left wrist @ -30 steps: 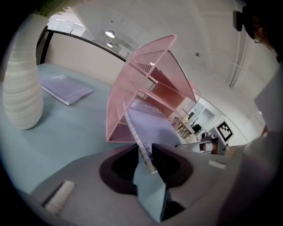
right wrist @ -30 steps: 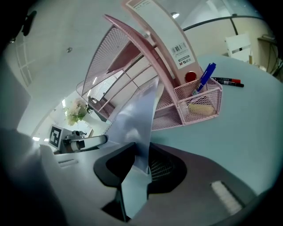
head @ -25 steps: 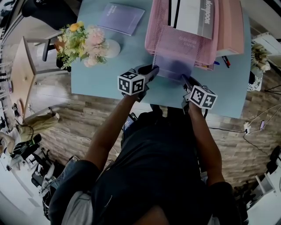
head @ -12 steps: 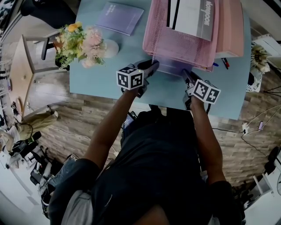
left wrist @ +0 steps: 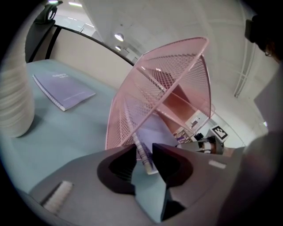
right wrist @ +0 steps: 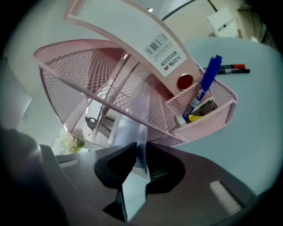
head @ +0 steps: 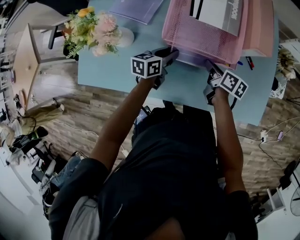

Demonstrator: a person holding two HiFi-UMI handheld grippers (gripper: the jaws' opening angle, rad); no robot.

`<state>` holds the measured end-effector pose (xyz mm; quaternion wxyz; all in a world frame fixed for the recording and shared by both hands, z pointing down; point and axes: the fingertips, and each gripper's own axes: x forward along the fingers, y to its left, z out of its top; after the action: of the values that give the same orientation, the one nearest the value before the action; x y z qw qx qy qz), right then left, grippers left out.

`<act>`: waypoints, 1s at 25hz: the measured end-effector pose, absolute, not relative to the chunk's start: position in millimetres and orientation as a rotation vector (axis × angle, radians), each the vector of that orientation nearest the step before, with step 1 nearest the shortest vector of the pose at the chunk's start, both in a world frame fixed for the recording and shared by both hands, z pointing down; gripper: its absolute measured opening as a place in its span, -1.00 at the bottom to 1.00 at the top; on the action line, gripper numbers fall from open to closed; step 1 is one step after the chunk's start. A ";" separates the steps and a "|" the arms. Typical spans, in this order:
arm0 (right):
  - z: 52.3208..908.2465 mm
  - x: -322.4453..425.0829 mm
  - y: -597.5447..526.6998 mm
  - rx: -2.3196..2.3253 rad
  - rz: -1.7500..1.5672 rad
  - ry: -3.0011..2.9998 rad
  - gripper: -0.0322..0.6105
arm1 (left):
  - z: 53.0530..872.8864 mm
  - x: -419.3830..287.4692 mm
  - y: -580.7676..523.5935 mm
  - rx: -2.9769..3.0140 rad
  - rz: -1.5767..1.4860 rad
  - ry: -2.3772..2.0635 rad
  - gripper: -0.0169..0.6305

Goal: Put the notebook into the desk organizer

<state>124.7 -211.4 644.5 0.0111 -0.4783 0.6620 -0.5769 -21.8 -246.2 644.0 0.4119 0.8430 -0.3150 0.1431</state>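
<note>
At the near side of the pink mesh desk organizer (head: 206, 33), both of the person's bare forearms reach forward from the body over the front edge of the pale blue tabletop (head: 187, 93). The left arm slants up from the lower left. The right arm runs almost straight ahead.

Each hand holds one set of tongs, two in all. The left tongs (head: 171, 52) point at the organizer's left front corner. In the left gripper view, the left tongs (left wrist: 143, 152) pinch the near edge of a lavender notebook (left wrist: 152, 130). The right tongs (head: 212, 68) sit at the organizer's right front corner. In the right gripper view, the right tongs (right wrist: 140, 154) are closing on the notebook's (right wrist: 132, 128) other corner, and the pads press on it.

This notebook (head: 192, 58) lies mostly inside the organizer's lowest tier, with only its near strip showing outside the mesh.

Two notebooks can be counted. The second notebook (head: 138, 7) lies flat on the tabletop to the left of the organizer, well apart from both tongs.

One bouquet (head: 91, 30) in a white vase (head: 124, 37) stands further left of the organizer. A blue pen (right wrist: 208, 84) stands in the organizer's small side cup, and two markers (right wrist: 232, 68) lie on the tabletop beyond it.
</note>
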 end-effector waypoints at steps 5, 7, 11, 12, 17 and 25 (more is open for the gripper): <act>635.2 129.0 -217.5 -1.368 -1.922 1.716 -0.79 | 635.3 -21.4 -244.4 2.137 0.368 -0.815 -0.45; 635.8 132.8 -221.7 -1.326 -1.942 1.593 -0.80 | 633.4 -23.8 -245.3 2.145 0.369 -0.840 -0.45; 641.5 136.0 -227.0 -1.319 -1.934 1.475 -0.80 | 630.5 -32.7 -247.2 2.155 0.357 -0.892 -0.45; 641.2 135.7 -227.3 -1.320 -1.924 1.468 -0.80 | 629.8 -34.6 -246.4 2.155 0.356 -0.898 -0.45; 634.9 136.3 -227.6 -1.364 -1.855 1.542 -0.76 | 624.8 -41.7 -238.9 2.160 0.353 -0.907 -0.45; 631.0 138.3 -212.7 -1.499 -1.821 1.627 -0.13 | 611.2 -50.8 -230.0 2.190 0.333 -0.900 -0.45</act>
<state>138.3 -212.7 631.0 0.1376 -0.5181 0.5625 -0.6295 -50.8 -230.0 611.2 0.3667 0.8521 -0.3503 0.1296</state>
